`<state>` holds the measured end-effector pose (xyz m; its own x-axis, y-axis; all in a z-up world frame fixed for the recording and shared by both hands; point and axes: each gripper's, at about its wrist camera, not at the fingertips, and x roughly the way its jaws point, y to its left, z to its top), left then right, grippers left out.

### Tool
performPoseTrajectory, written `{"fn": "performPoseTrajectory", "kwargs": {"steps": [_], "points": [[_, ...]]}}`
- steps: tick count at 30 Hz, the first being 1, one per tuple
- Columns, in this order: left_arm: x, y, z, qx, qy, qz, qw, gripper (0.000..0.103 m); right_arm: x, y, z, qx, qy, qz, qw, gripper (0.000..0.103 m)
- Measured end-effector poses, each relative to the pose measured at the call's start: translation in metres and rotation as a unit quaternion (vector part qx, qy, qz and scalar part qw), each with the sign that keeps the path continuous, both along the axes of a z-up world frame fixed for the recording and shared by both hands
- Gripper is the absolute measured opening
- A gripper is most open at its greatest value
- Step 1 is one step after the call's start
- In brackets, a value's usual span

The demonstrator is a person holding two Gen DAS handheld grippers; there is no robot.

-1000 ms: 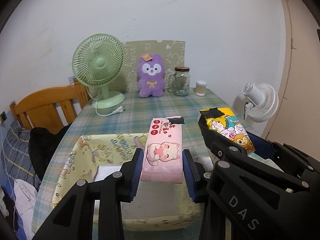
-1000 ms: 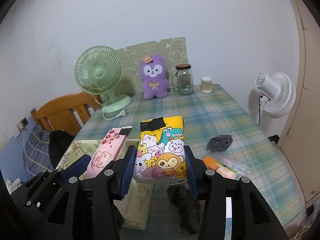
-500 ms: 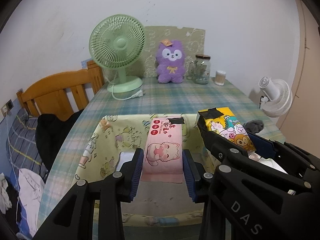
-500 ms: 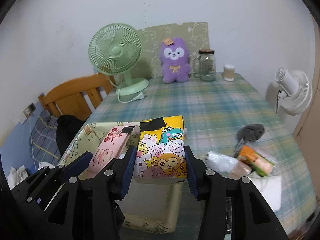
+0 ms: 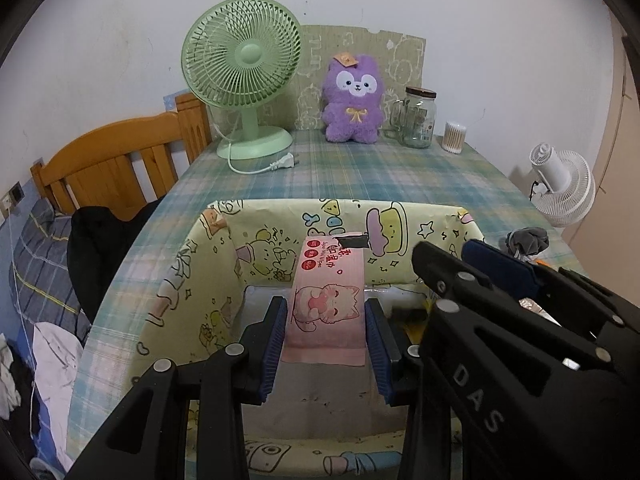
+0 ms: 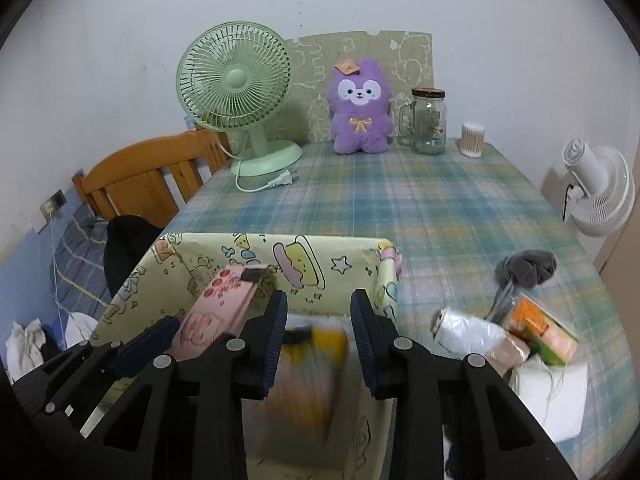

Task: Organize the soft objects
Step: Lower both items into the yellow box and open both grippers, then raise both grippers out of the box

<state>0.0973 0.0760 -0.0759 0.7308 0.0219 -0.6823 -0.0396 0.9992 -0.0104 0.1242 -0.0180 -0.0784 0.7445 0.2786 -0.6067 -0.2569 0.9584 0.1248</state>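
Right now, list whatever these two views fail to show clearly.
- Yellow pack, right wrist view: motion-blurred below the right gripper; resting or falling, cannot tell.
- Box floor, left wrist view: mostly covered by the pink pack in the left gripper.
- Right-side pile: overlapping wrappers, labels unreadable.

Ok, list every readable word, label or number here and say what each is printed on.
"DAS": moulded on the black right gripper body.
"Super Mild Wipes", roughly: small print on the pink wet-wipes pack; its red Chinese characters are too small to read.
Clear glass jar print: too small.
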Motion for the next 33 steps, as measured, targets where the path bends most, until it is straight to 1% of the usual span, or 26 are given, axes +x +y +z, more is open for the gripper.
{"fn": "performPoseTrajectory", "kwargs": {"steps": [5, 12, 13, 14, 15, 16, 17, 20, 21, 22, 24, 29, 31, 33], "points": [[0.006, 0.002, -0.004, -0.002, 0.010, 0.005, 0.9999, 0.040, 0.007, 0.003, -0.002, -0.014, -0.004, 0.006, 1.000, 0.037], [0.012, 0.002, -0.006, -0.004, 0.015, 0.009, 0.9998, 0.042, 0.015, 0.004, -0.002, -0.018, -0.006, 0.016, 1.000, 0.038], [0.013, 0.003, -0.006, -0.003, 0.016, 0.012, 0.9998, 0.045, 0.016, 0.004, -0.001, -0.017, -0.005, 0.018, 1.000, 0.040], [0.013, 0.004, -0.006, -0.003, 0.016, 0.015, 0.9998, 0.056, 0.016, 0.003, -0.001, -0.011, -0.003, 0.025, 1.000, 0.042], [0.013, 0.005, -0.006, -0.003, 0.016, 0.017, 0.9997, 0.066, 0.015, 0.004, 0.000, -0.004, 0.000, 0.033, 0.999, 0.049], [0.013, 0.006, -0.005, -0.004, 0.014, 0.019, 0.9997, 0.067, 0.015, 0.004, 0.000, 0.001, 0.002, 0.039, 0.999, 0.055], [0.012, 0.007, -0.004, -0.004, 0.014, 0.020, 0.9997, 0.067, 0.014, 0.003, 0.001, 0.008, 0.007, 0.046, 0.999, 0.057], [0.010, 0.008, 0.000, -0.002, 0.011, 0.023, 0.9997, 0.074, 0.012, 0.006, 0.003, 0.007, 0.017, 0.045, 0.999, 0.061], [0.010, 0.009, 0.001, -0.002, 0.012, 0.022, 0.9997, 0.075, 0.011, 0.006, 0.005, 0.007, 0.016, 0.045, 0.999, 0.065], [0.009, 0.008, 0.001, -0.002, 0.012, 0.021, 0.9997, 0.076, 0.010, 0.006, 0.006, 0.005, 0.015, 0.043, 0.999, 0.072], [0.006, 0.008, 0.003, 0.000, 0.011, 0.020, 0.9998, 0.080, 0.007, 0.006, 0.007, 0.004, 0.013, 0.041, 0.999, 0.073], [0.000, 0.005, 0.009, 0.002, 0.001, 0.016, 0.9999, 0.088, -0.001, 0.002, 0.014, -0.004, 0.009, 0.038, 0.999, 0.074], [-0.002, 0.003, 0.011, 0.003, -0.003, 0.012, 0.9999, 0.091, -0.004, 0.000, 0.016, -0.008, 0.006, 0.033, 0.999, 0.082], [-0.006, 0.000, 0.014, 0.004, -0.007, 0.008, 0.9999, 0.093, -0.008, -0.003, 0.020, -0.010, -0.001, 0.028, 1.000, 0.084]]}}
